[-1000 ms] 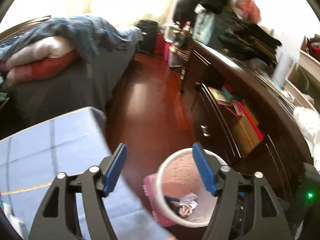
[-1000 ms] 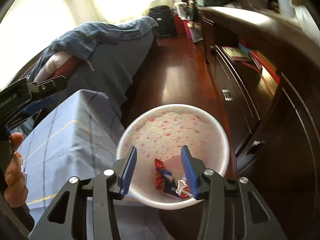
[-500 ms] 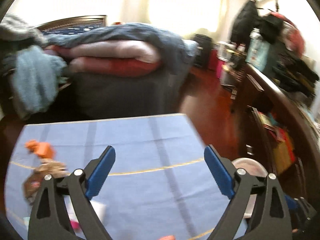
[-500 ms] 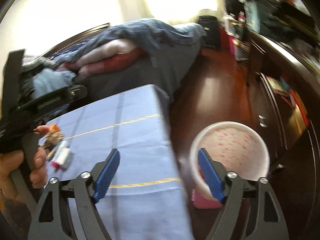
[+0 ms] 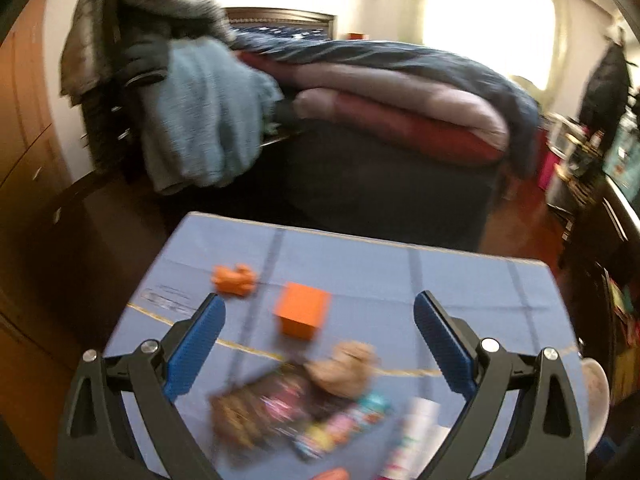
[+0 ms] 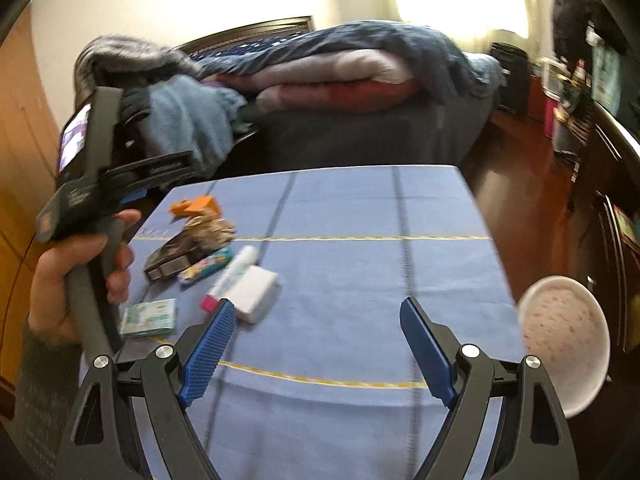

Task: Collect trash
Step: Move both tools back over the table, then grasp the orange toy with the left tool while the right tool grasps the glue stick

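Note:
Trash lies on the blue-clothed table (image 6: pixel 360 208): an orange box (image 5: pixel 302 314), an orange crumpled scrap (image 5: pixel 234 278), a brown paper wad (image 5: pixel 346 364), a dark wrapper (image 6: pixel 172 258), a colourful wrapper (image 6: pixel 206 266), a white tube (image 6: pixel 234 276), a white block (image 6: pixel 256 294) and a green-white packet (image 6: pixel 150 316). My left gripper (image 5: pixel 320 300) hovers above this pile, its jaws opening with nothing between them. My right gripper (image 6: pixel 318 303) stands open and empty over the bare cloth, right of the pile. The pink-speckled white bin (image 6: pixel 564 340) sits on the floor off the table's right edge.
A hand (image 6: pixel 80 280) grips the left tool's handle at the table's left side. Behind the table stands a bed (image 5: pixel 400 120) piled with bedding, and clothes hang over a chair (image 5: pixel 192 100) at the left. A dark dresser (image 6: pixel 616 208) lines the right wall beside red-brown floor.
Both grippers have swung left from over the bin to the table and opened wider. The bin has slid to the right edge of both views, and the pile of trash has come into sight.

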`<state>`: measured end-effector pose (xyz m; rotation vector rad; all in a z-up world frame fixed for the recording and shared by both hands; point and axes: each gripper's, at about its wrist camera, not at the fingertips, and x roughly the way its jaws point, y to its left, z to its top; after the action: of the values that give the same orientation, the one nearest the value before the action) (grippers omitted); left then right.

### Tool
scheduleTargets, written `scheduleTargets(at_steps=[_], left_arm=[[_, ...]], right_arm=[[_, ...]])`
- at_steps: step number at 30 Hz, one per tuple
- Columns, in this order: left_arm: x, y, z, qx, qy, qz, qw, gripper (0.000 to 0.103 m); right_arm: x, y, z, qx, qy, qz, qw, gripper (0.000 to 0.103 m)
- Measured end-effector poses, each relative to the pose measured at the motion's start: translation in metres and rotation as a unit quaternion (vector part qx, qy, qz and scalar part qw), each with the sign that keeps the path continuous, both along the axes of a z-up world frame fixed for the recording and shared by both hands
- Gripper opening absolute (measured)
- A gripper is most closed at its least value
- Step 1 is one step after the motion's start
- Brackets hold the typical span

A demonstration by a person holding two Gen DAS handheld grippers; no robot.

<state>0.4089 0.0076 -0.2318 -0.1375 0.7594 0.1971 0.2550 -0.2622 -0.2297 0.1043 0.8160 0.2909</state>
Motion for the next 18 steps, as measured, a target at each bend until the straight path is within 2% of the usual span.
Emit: scheduleTargets(at_steps=[7,13,16,18], left_arm=[[0.043,0.062,-0.031,-0.01,0.035,0.042,0.9984,0.093],[0.07,0.079,-0.058,-0.025,0.071,0.033,0.9967,0.087],[0.077,0.082,-0.069,-0.027,0.086,0.025,0.9957,0.082],[0.079,0.084,-0.076,-0.031,0.1,0.016,0.9944,0.068]], right_arm=[[0.013,0.049,-0.005,-0.012,0.005,0.033,0.999,0.084],[0.028,0.068,-0.014,-0.019,0.015,0.028,0.999,0.084],[0.037,0.074,-0.02,-0.015,0.025,0.027,0.999,0.084],[0.042,0.079,-0.024,-0.014,0.032,0.027,0.999,0.084]])
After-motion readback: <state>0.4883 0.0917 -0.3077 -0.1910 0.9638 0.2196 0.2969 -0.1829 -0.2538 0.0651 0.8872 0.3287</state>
